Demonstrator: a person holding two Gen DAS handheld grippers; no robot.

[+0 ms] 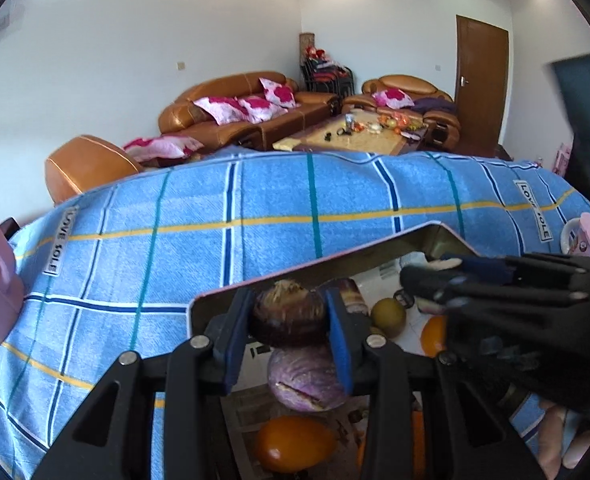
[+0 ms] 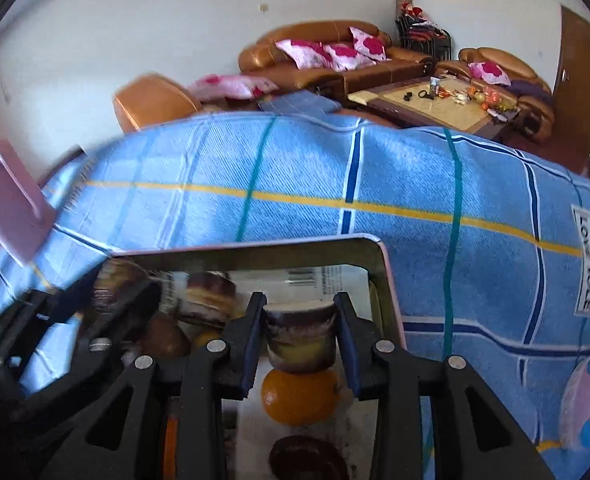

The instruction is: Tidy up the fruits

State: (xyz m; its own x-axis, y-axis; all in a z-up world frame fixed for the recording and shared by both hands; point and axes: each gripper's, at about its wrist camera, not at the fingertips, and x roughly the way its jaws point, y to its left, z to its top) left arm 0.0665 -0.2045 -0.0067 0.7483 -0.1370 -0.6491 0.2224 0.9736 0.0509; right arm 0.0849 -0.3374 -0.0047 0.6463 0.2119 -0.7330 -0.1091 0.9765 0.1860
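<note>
Left gripper (image 1: 289,320) clamps a dark purple round fruit (image 1: 289,316) above the metal rectangular tray (image 1: 231,290) on the blue plaid cloth (image 1: 175,240). Right gripper (image 2: 299,334) grips a brown cut fruit piece (image 2: 299,336) over an orange (image 2: 299,396) lying in the tray. A black glove (image 1: 495,292) crowds the tray's right side.

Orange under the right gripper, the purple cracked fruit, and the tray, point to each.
orange (image 2: 299,396), right wrist view, middle of its peel.
purple cracked fruit (image 1: 305,380), left wrist view, its top skin.
tray (image 2: 383,264), right wrist view, far right rim.
</note>
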